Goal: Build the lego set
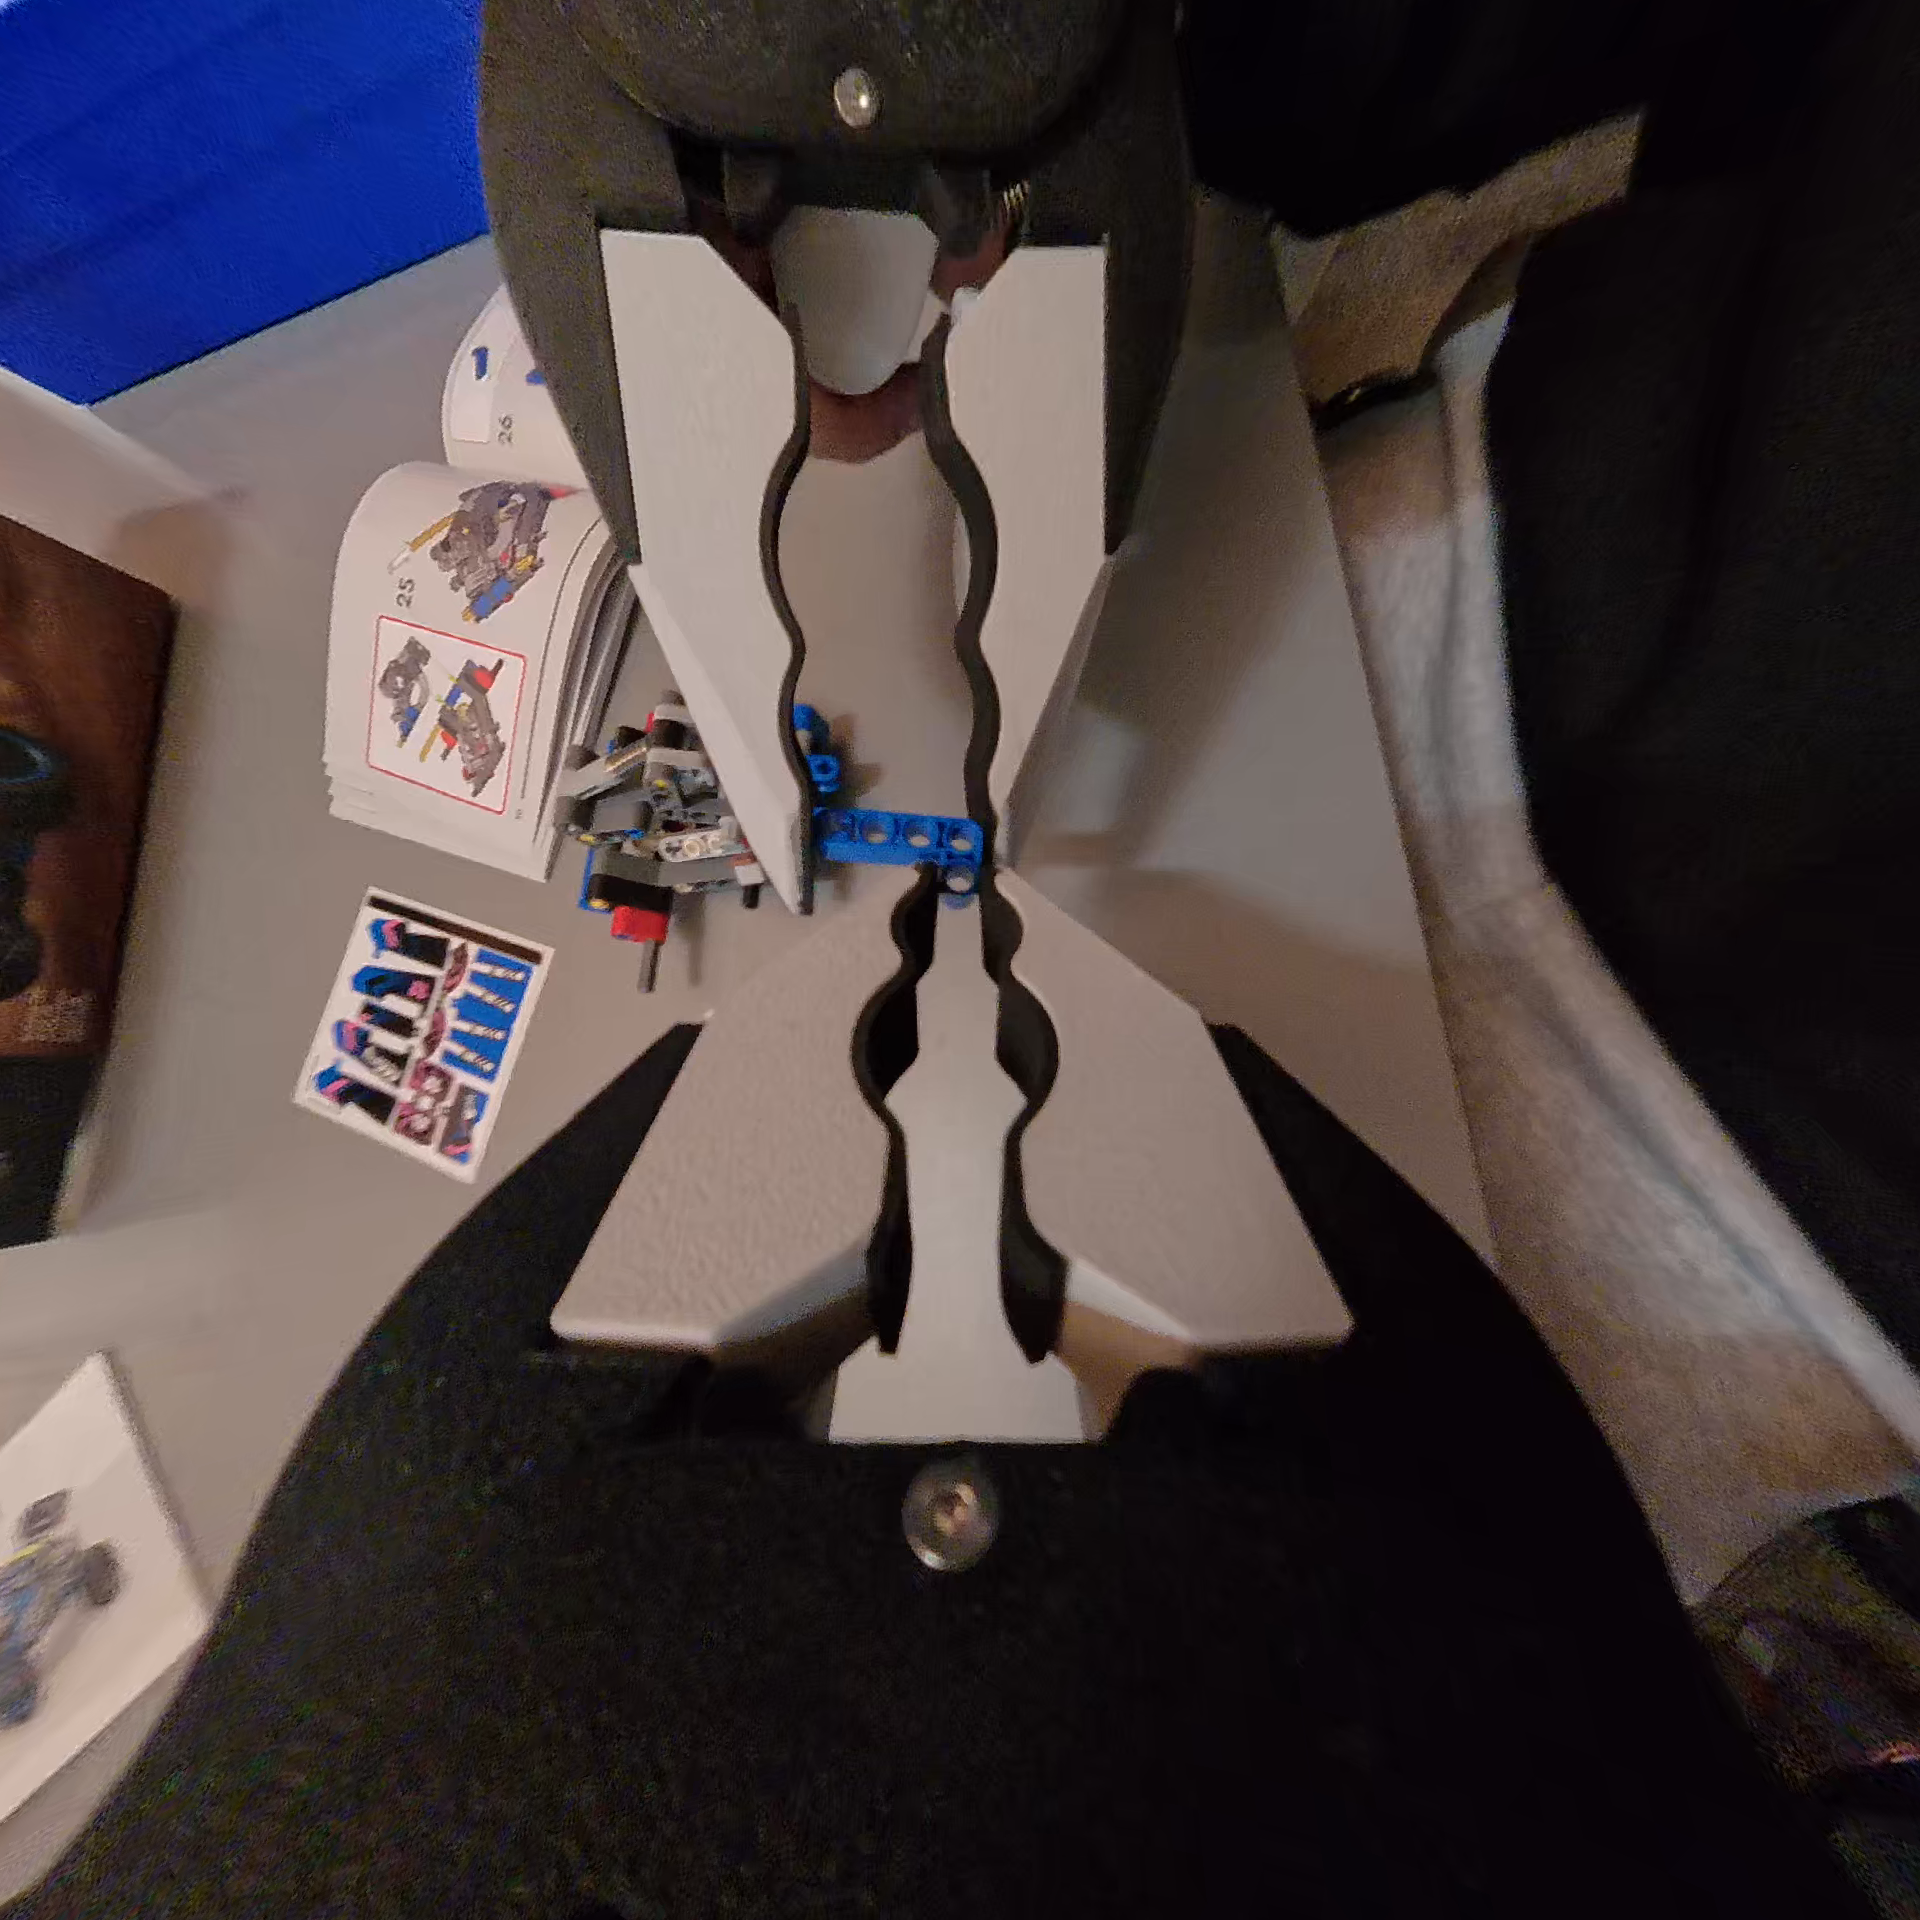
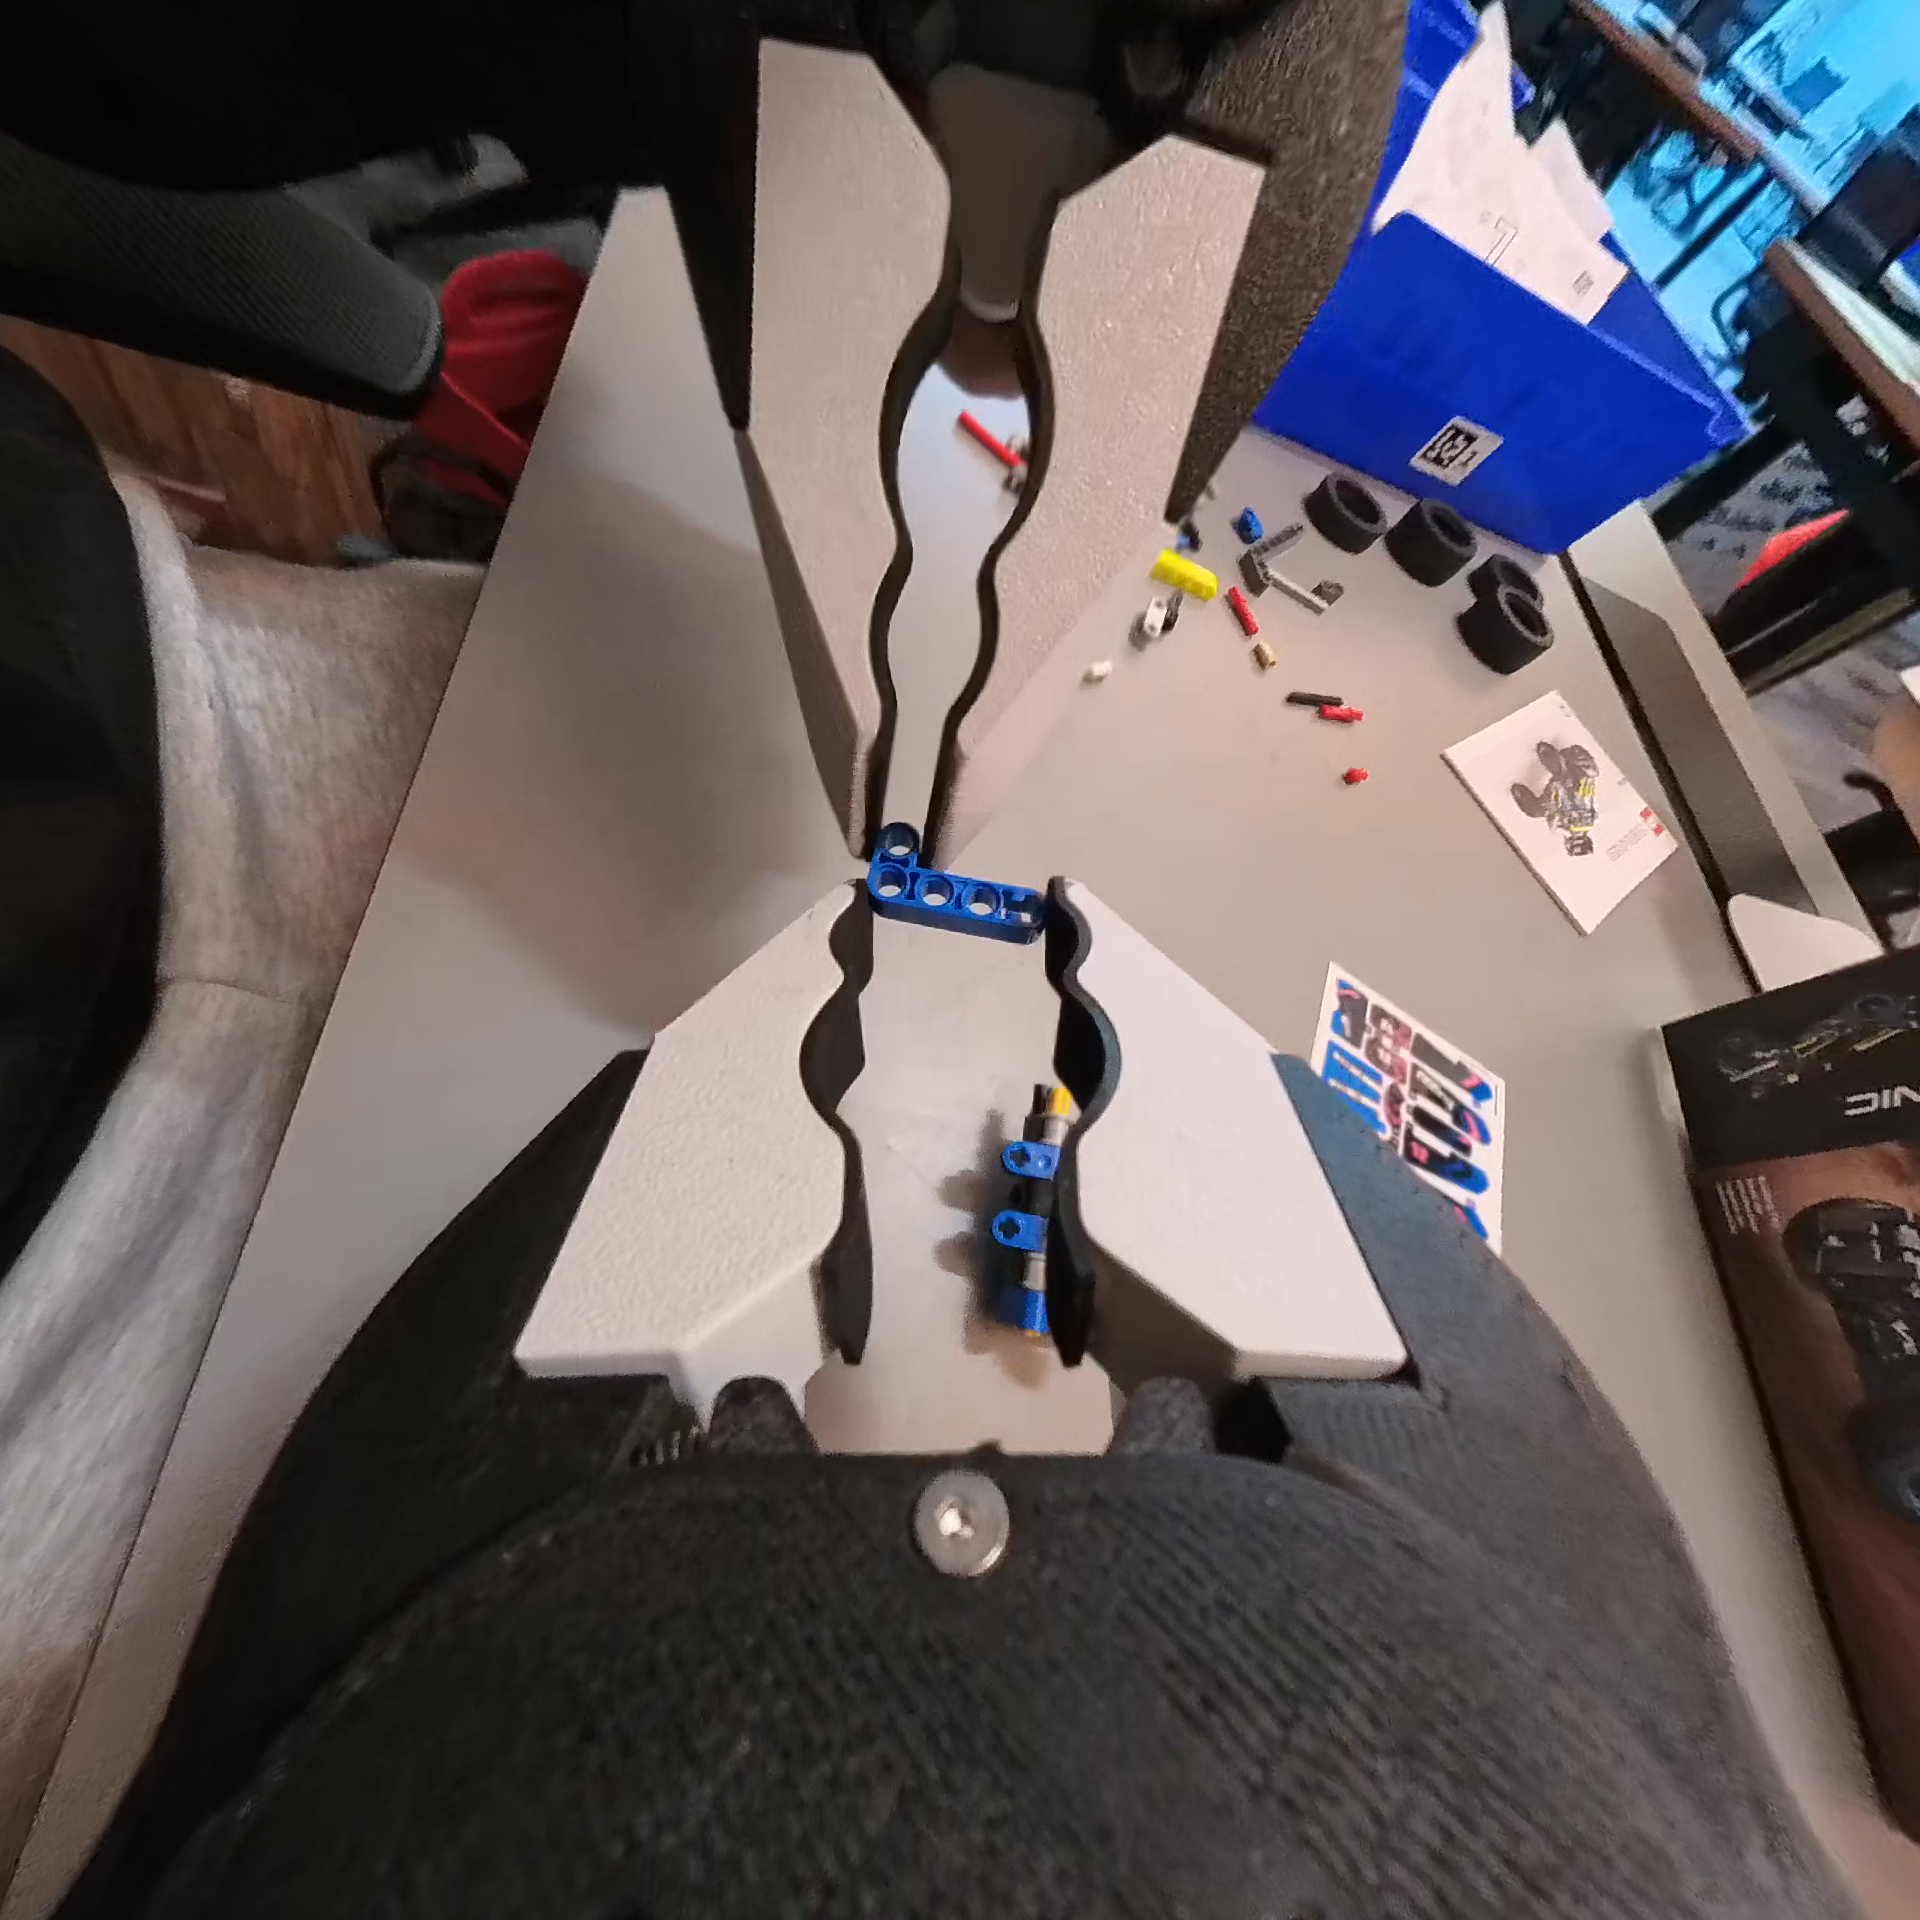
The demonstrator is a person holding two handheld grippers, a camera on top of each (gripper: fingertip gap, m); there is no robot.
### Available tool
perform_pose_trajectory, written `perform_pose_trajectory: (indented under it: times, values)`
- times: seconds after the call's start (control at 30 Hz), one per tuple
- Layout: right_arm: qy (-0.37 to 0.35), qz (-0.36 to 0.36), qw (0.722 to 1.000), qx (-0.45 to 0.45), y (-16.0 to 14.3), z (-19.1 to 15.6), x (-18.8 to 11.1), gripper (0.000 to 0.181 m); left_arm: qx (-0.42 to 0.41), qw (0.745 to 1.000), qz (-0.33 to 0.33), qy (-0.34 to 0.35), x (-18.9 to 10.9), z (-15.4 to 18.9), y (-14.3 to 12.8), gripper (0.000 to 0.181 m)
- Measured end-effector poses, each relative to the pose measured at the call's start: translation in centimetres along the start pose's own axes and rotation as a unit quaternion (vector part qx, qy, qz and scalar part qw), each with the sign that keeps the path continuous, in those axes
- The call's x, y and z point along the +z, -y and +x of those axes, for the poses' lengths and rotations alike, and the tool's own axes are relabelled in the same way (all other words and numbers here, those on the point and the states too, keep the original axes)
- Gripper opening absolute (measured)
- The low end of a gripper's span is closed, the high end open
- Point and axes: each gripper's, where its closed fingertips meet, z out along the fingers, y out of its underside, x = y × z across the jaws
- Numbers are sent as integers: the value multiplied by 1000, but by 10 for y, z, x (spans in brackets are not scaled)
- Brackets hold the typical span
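- Holding the blue bent piece (image 2: 940, 894) by both ends of its long arm, the right gripper (image 2: 954, 902) has its jaws about halfway open.
- The left gripper (image 1: 958, 891) has narrow jaws. They pinch the short arm of the same piece.
- So the piece hangs in the air between the two grippers, above the grey table (image 2: 1195, 831).
- I think the piece is light, hard and a bit slippery. It will not bend, but it could pop out of a weak pinch.
- The flat sides look like the best place to hold it, so the round holes stay free for pins.
- A small blue and yellow part (image 2: 1029, 1216) lies on the table right under the right gripper.
- The half-built model (image 1: 655, 810) sits just beside the open booklet (image 1: 447, 665). It looks bumpy and could break apart, so I would hold it by its thick grey middle.
- A sticker sheet (image 1: 421, 1039) lies near them.
- Farther off are loose little pieces (image 2: 1247, 613) and four black tyres (image 2: 1429, 540), next to a blue bin (image 2: 1486, 384).
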Motion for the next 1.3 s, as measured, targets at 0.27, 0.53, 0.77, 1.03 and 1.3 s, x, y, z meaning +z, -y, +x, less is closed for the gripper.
perform_pose_trajectory:
  times: [0.27, 0.53, 0.77, 1.03, 1.3]
  values:
    - [-89, 124, 988, -19, 21, 23, -18, 32, -304, 914, 255, -87, -26, -17, 21, 15]
    - [-139, 89, 983, -78, 21, 27, -12, 32, -370, 889, 256, -88, -18, -20, 18, 14]
    - [-133, 51, 989, -30, 7, 33, -7, 32, -351, 911, 219, 5, -15, -35, 4, 5]
    - [-23, 157, 924, 349, 10, 45, -15, 38, -183, 952, 126, 212, -24, -50, 11, 5]
    - [29, 243, 874, 420, 27, 49, -27, 9, -118, 954, 129, 243, -24, -50, 21, 5]
